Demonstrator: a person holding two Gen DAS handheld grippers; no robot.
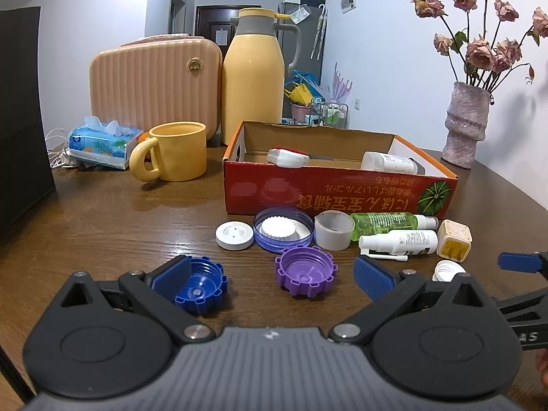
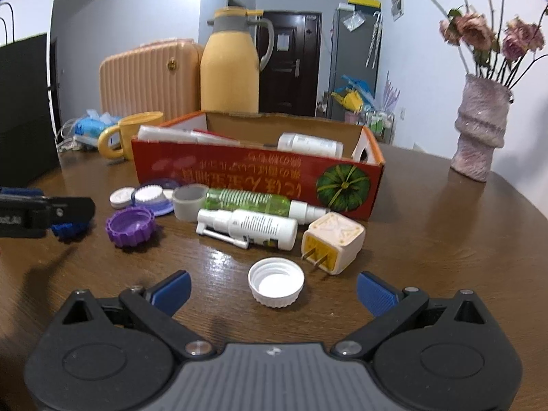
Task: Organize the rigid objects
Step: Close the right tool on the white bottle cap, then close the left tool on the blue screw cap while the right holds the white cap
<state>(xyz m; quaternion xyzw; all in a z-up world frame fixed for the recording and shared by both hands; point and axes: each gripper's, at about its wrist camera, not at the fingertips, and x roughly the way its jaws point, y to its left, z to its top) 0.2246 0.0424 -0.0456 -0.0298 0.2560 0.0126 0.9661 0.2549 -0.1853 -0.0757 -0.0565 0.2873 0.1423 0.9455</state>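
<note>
So the sorting job looks like it's barely past the start. The red cardboard box (image 1: 339, 188) already has 2 things I can make out inside: a white bottle (image 1: 390, 162) lying toward the far right end and a white-and-red gadget (image 1: 286, 157) toward the left. Can't tell what that second one really is.

Everything else is loose on the wooden table (image 1: 120, 226), lined up in front of the box: a white round disc (image 1: 234, 235), a clear blue lid with a white ridged cap (image 1: 279, 229) sitting in it, a grey tape roll (image 1: 334, 229), a green spray bottle (image 2: 253, 200), a white spray bottle (image 2: 250, 224), a cream plug adapter (image 2: 334, 239), a purple cap (image 1: 304, 270), a blue cap (image 1: 200, 284) and a white cap (image 2: 275, 282). That's 9-ish pieces to go, so I'd guess most of the work is left.

The left gripper (image 1: 272, 274) is spread wide and holding nothing. The blue cap sits right at its left fingertip, maybe touching the pad, hard to say. The purple cap is between the fingers, a bit ahead.

The right gripper (image 2: 274, 289) is also wide open and empty, with the white cap sitting between its fingertips, open side up. The plug adapter is just ahead and slightly right of it. My bet is the white cap goes next.
</note>
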